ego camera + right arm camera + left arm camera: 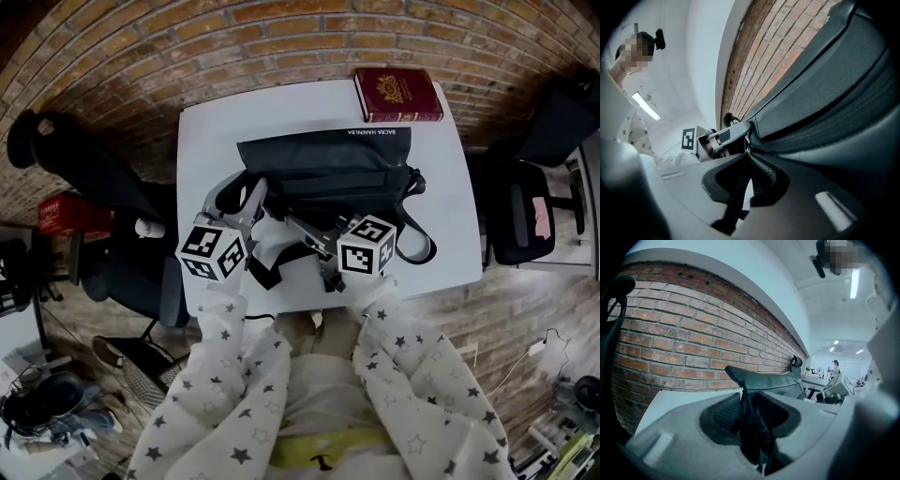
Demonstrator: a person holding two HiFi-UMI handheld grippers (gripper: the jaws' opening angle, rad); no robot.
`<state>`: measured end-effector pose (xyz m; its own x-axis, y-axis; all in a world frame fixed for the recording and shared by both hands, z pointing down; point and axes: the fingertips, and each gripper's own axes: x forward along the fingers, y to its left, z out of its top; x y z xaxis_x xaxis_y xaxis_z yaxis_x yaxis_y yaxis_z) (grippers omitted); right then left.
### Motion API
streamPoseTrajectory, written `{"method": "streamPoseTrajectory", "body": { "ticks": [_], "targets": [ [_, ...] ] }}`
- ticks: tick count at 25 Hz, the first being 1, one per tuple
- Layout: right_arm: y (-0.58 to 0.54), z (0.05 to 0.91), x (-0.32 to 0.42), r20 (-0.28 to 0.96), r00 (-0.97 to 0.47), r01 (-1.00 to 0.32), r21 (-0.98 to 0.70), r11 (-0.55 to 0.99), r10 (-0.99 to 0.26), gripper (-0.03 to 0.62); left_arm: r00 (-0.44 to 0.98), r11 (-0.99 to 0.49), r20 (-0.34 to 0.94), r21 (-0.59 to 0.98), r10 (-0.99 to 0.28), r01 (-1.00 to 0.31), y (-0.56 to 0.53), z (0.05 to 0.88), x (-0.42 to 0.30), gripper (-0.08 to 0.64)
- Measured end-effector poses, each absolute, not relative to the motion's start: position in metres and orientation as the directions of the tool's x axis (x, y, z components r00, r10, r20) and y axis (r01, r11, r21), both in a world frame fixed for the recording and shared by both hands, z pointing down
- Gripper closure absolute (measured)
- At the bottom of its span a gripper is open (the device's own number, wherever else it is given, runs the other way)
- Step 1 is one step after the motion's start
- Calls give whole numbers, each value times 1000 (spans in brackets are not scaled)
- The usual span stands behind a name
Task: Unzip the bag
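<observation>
A black bag [328,169] lies flat on the white table [211,131], its printed edge toward the far side. My left gripper [251,192] is at the bag's near left corner, shut on a fold of black fabric [749,416] that fills the gap between its pads. The bag [764,378] rises just beyond those jaws. My right gripper [292,222] is close beside it at the bag's near edge. Its jaws [749,157] are almost together on a thin black zipper pull [736,197], with the bag's zipper line [843,126] running off to the right.
A dark red book [397,94] lies at the table's far right corner, just beyond the bag. The bag's strap loops [417,246] trail off its near right side. Black chairs stand left [94,178] and right [525,216] of the table on a brick floor.
</observation>
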<state>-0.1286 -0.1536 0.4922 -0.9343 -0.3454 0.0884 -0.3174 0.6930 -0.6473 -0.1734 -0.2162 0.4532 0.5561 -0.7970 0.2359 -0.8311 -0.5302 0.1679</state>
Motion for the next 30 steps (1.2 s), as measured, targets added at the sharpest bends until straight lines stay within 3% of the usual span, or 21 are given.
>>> {"method": "streamPoseTrajectory", "body": {
  "ticks": [16, 30],
  "targets": [
    [-154, 492, -119, 127, -923, -365, -587, 722, -364, 574, 516, -498, 241, 134, -822, -857, -215, 454, -174, 442],
    [-166, 489, -81, 155, -867, -473, -556, 684, -473, 574, 469, -451, 246, 126, -848, -883, -214, 453, -175, 443]
  ]
}}
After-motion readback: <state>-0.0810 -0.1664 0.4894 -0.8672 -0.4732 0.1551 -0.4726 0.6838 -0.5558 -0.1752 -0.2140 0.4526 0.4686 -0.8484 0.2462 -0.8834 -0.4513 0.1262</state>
